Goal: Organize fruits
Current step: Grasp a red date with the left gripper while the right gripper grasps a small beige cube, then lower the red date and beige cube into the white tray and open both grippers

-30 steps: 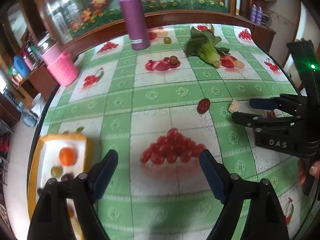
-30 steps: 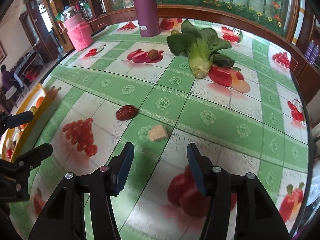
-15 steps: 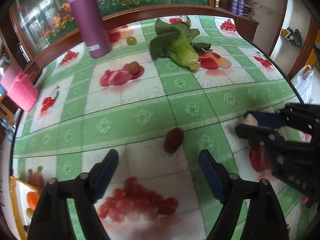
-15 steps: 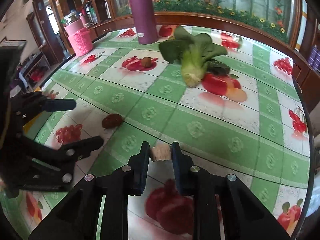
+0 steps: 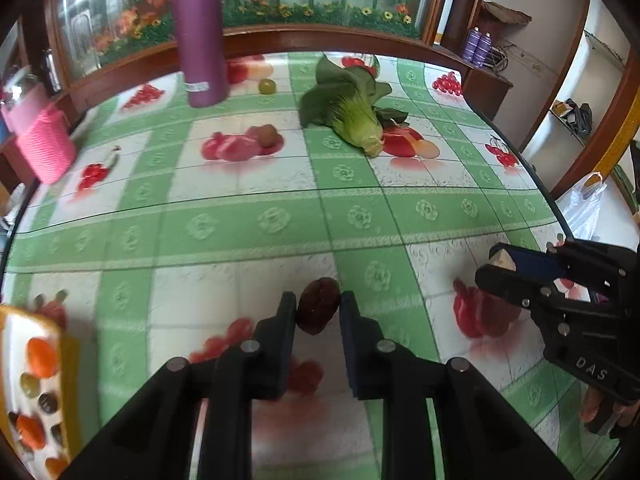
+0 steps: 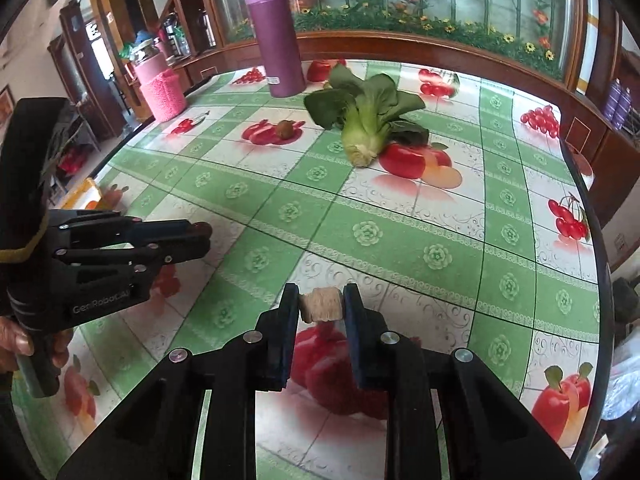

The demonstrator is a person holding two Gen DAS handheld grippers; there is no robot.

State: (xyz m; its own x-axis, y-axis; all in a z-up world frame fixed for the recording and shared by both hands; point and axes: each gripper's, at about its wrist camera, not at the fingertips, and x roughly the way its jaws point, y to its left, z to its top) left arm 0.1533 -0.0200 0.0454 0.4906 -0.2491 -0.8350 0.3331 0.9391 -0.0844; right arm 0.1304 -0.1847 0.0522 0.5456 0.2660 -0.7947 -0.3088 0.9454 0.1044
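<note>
My left gripper (image 5: 318, 310) is shut on a dark red date (image 5: 318, 310) low over the fruit-print tablecloth. My right gripper (image 6: 321, 307) is shut on a pale beige fruit chunk (image 6: 321, 307), held above the cloth. In the left wrist view the right gripper (image 5: 504, 264) shows at the right with the chunk at its tips. In the right wrist view the left gripper (image 6: 200, 236) shows at the left with the date between its tips. A yellow tray (image 5: 68, 360) with orange and dark fruits sits at the left edge. A brown kiwi (image 5: 267, 135) and a green fruit (image 5: 267, 86) lie farther back.
A bok choy (image 5: 352, 108) lies at the back centre, also in the right wrist view (image 6: 364, 120). A purple flask (image 5: 199, 36) stands at the back. A pink knitted jar (image 5: 44, 140) stands at the back left. The table edge (image 6: 596, 240) curves along the right.
My left gripper moved forward to the date and closed on it. My right gripper stayed shut on the beige chunk and lifted it slightly.
</note>
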